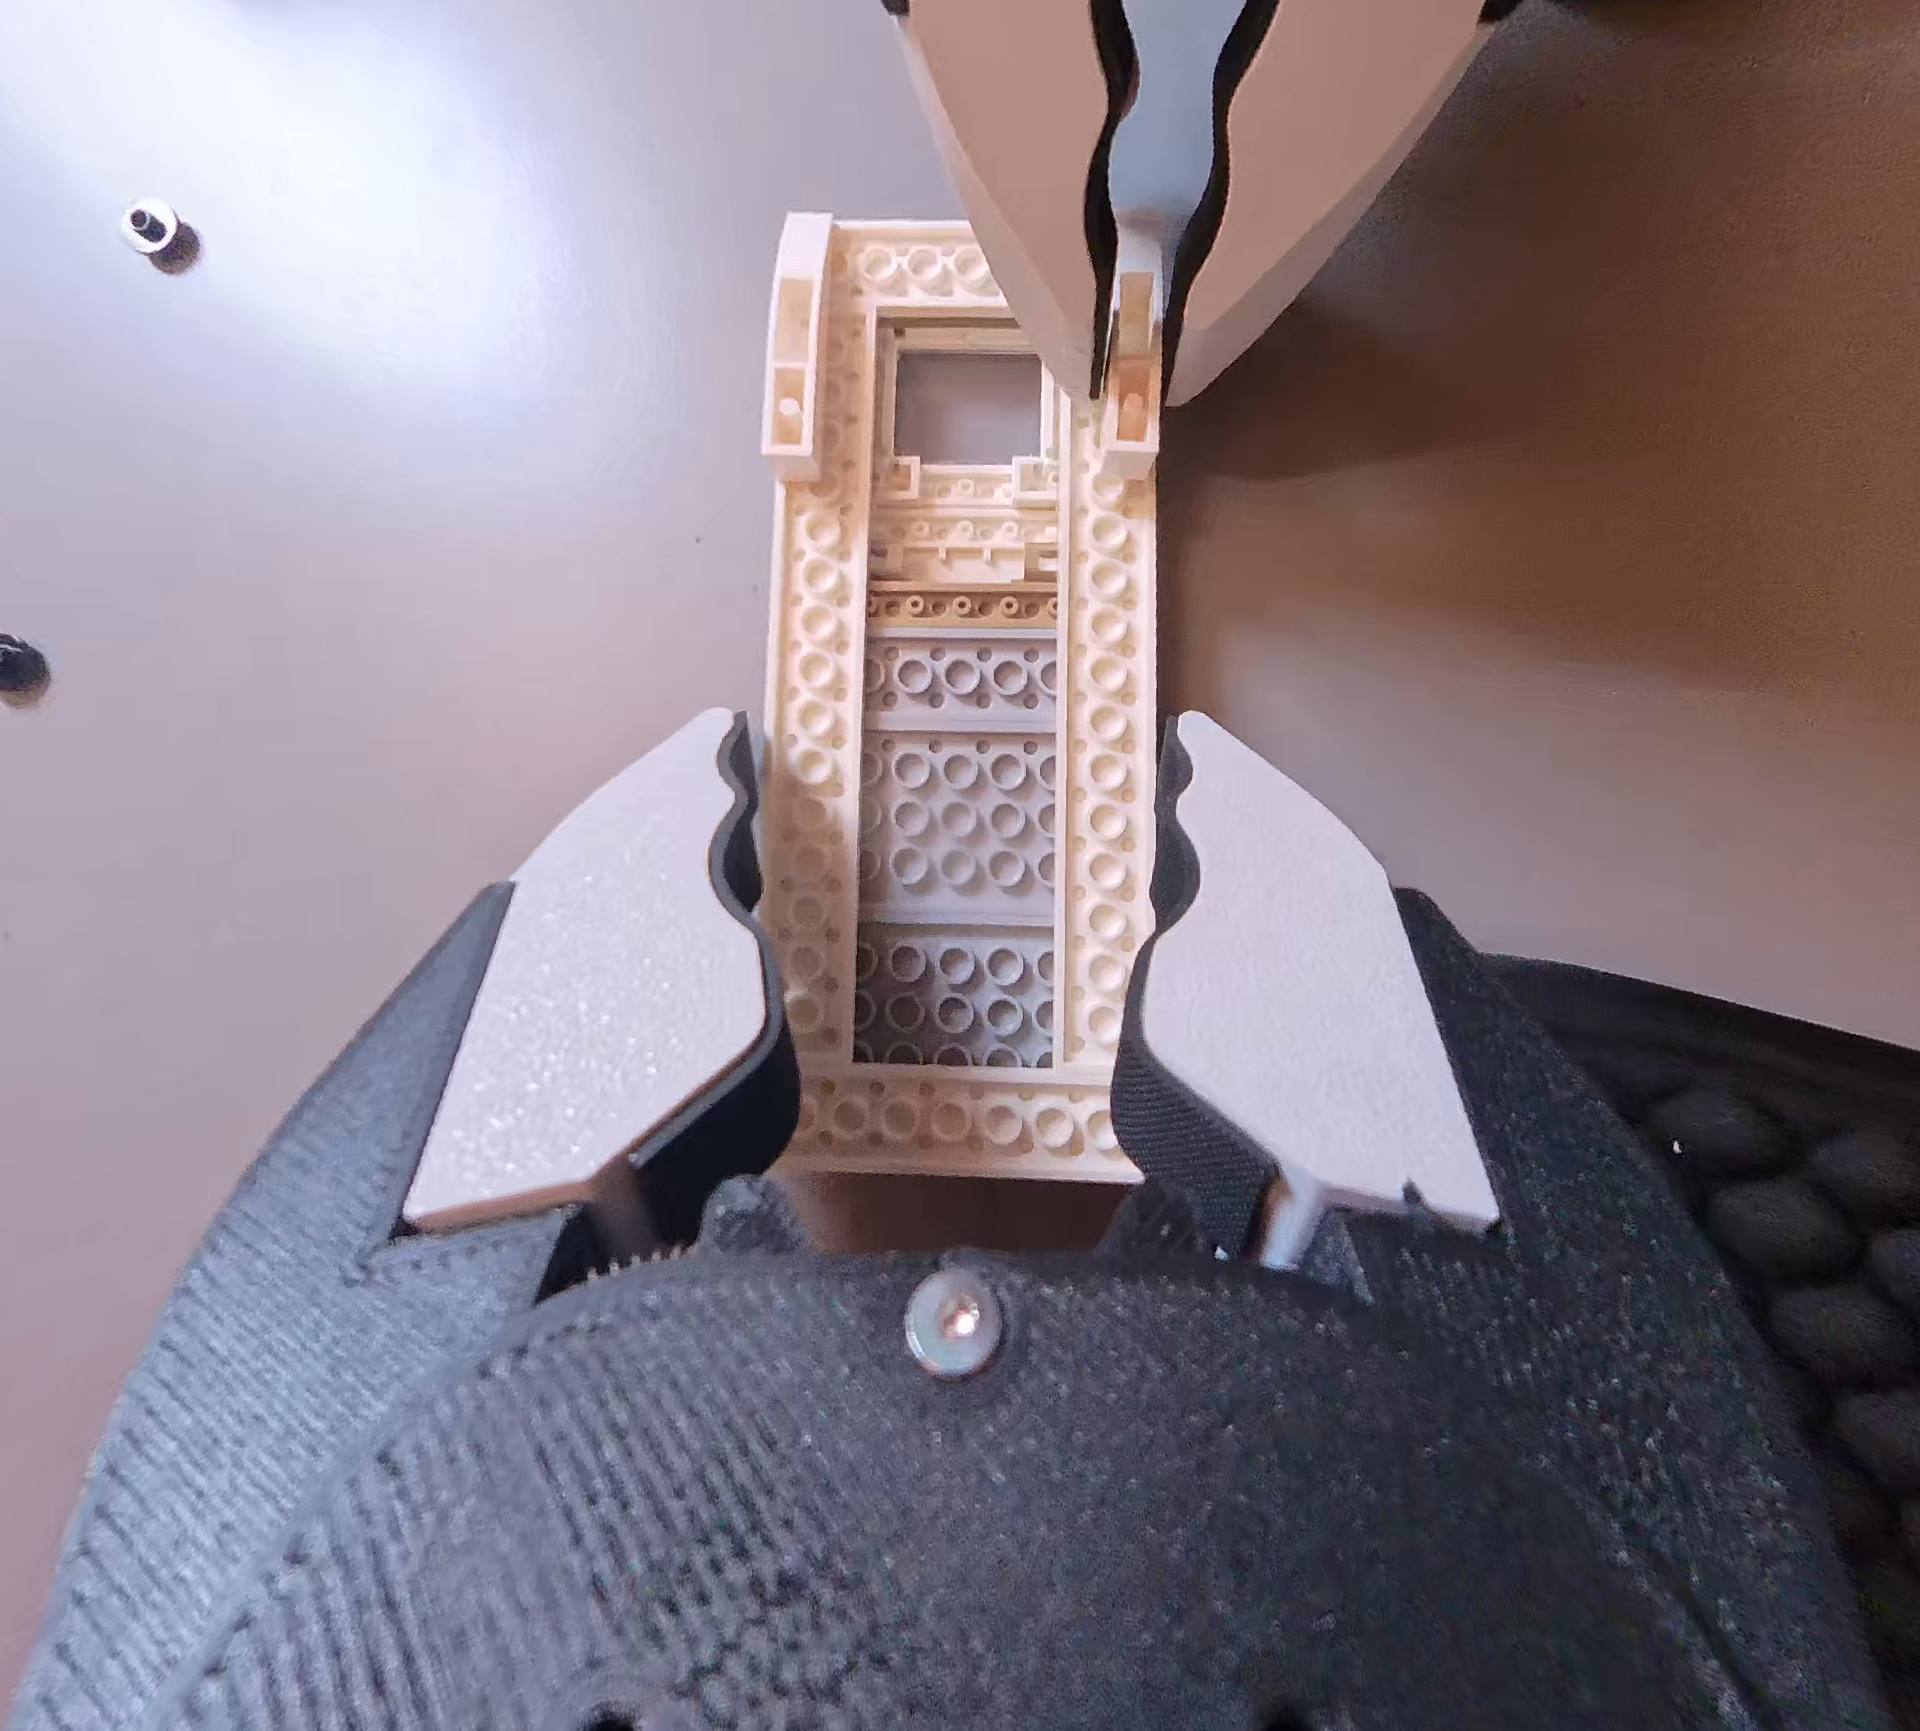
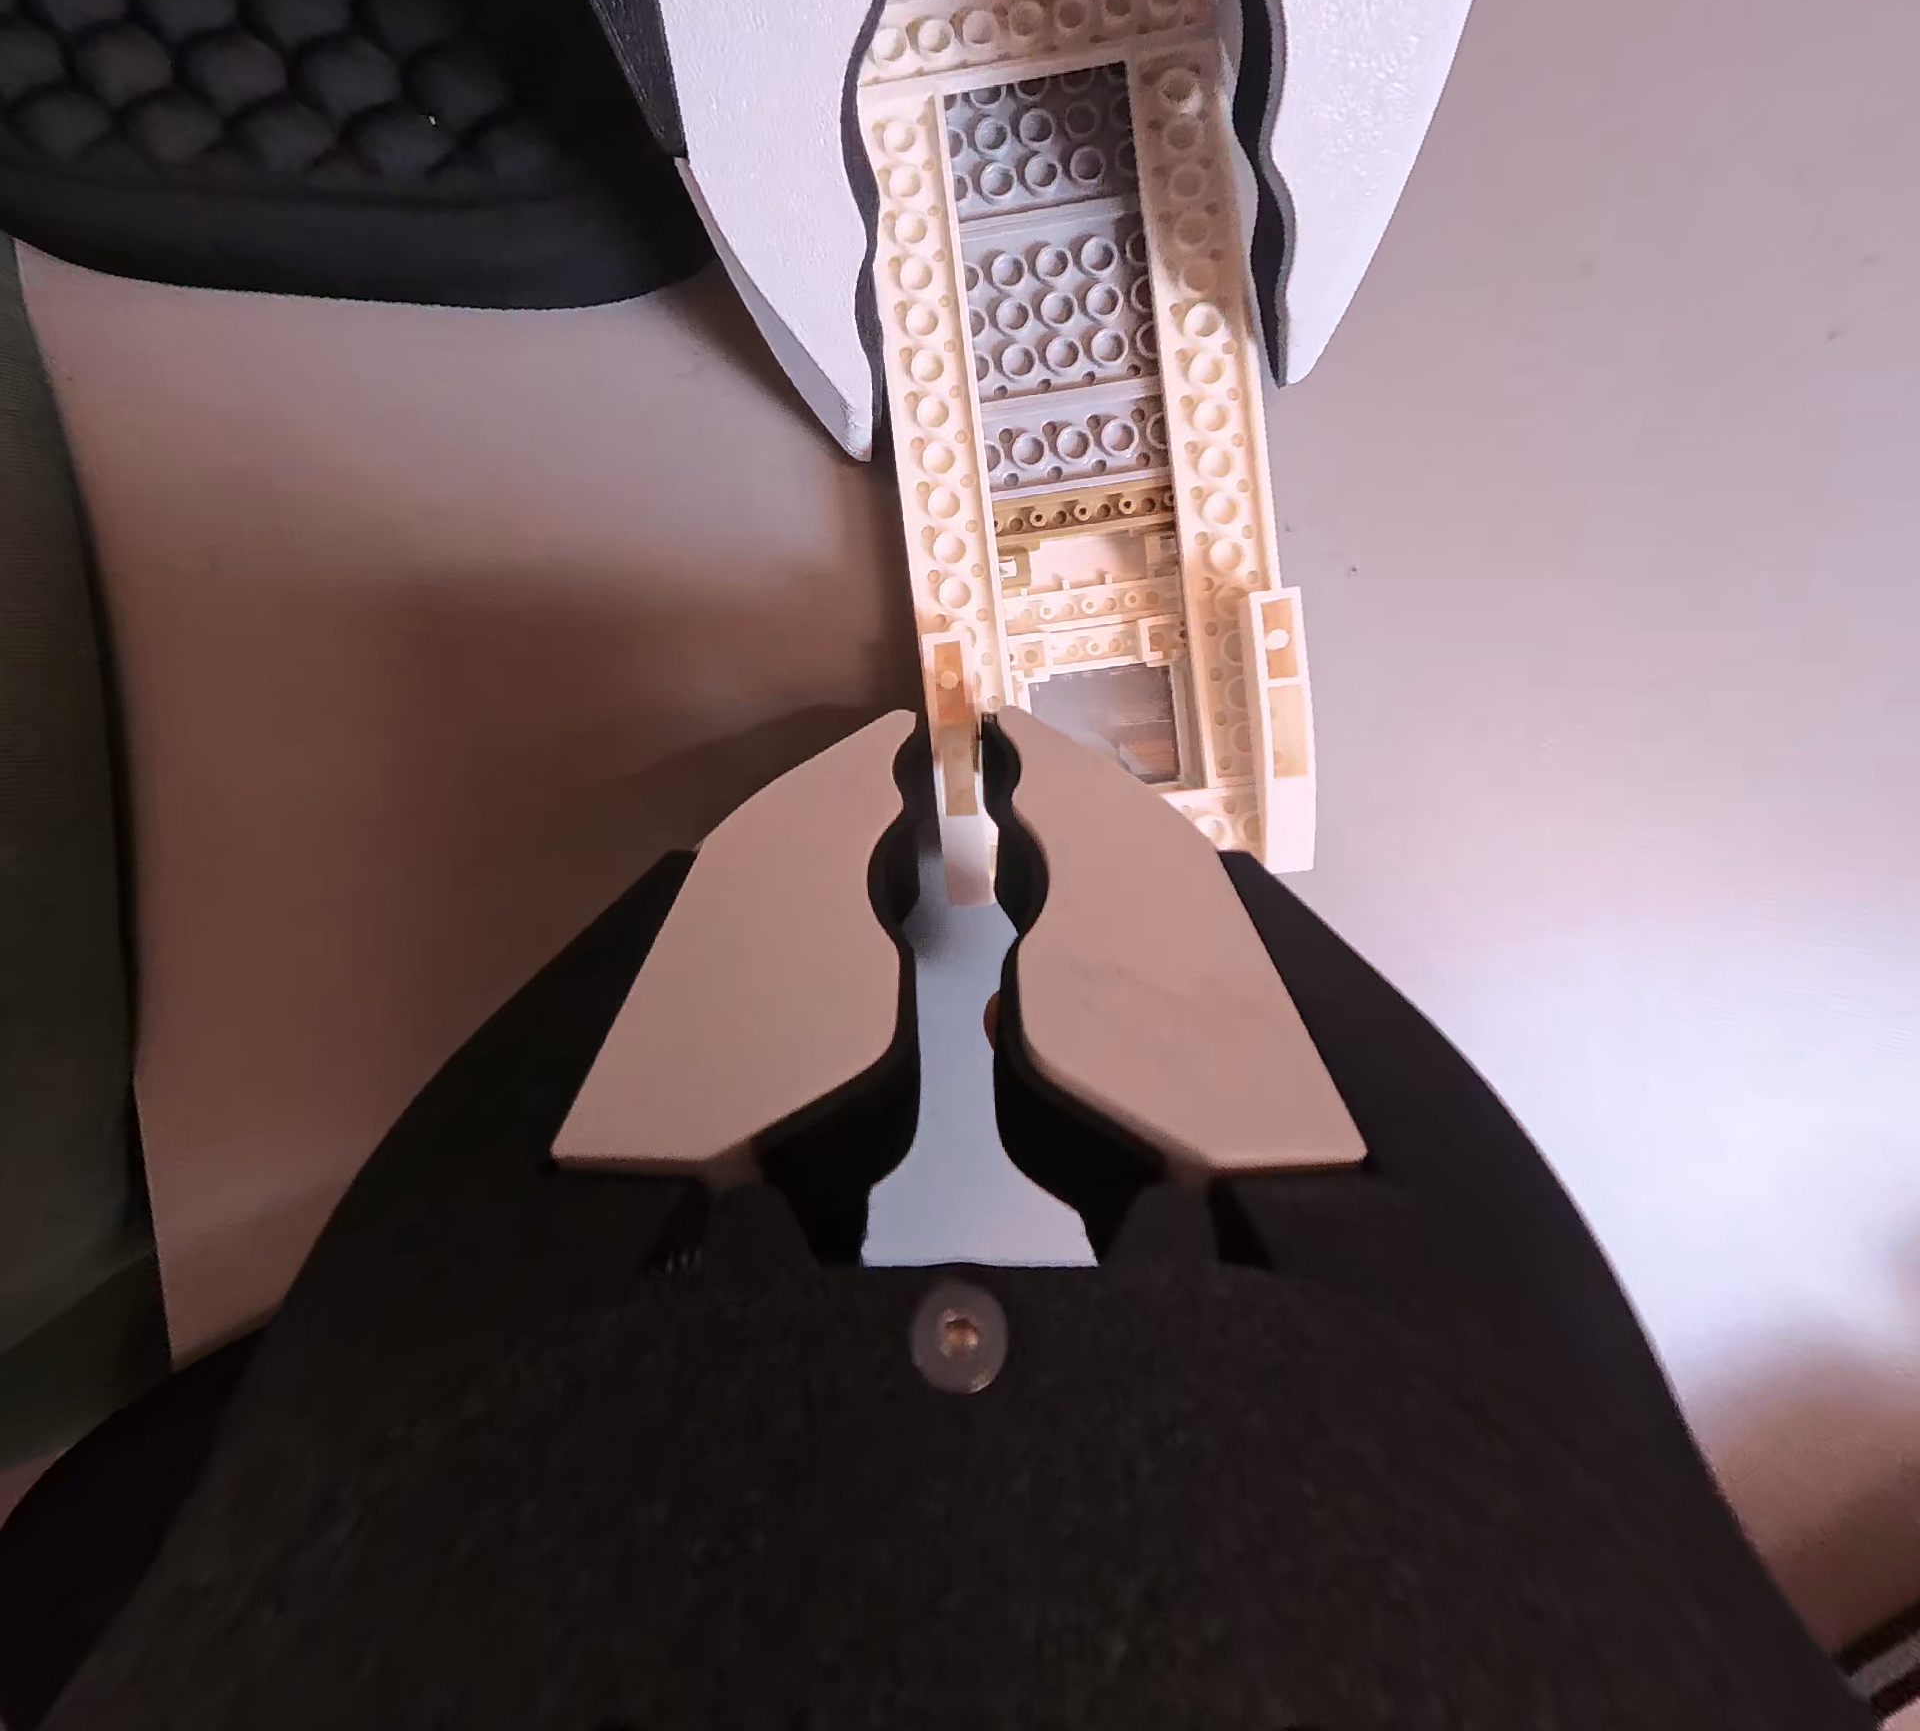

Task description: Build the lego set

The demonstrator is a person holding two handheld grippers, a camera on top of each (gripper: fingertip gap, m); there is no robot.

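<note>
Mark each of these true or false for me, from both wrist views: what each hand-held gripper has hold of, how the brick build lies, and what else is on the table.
1. The right hand-held gripper is shut on a thin curved white piece at one end of the brick build. True.
2. The left hand-held gripper is at the same end as the right one. False: it straddles the opposite end, its jaws set wide.
3. The build shows its hollow underside. True.
4. The panels inside the white frame are red. False: they are grey.
5. Small dark metal parts lie on the table apart from the build. True.
</note>
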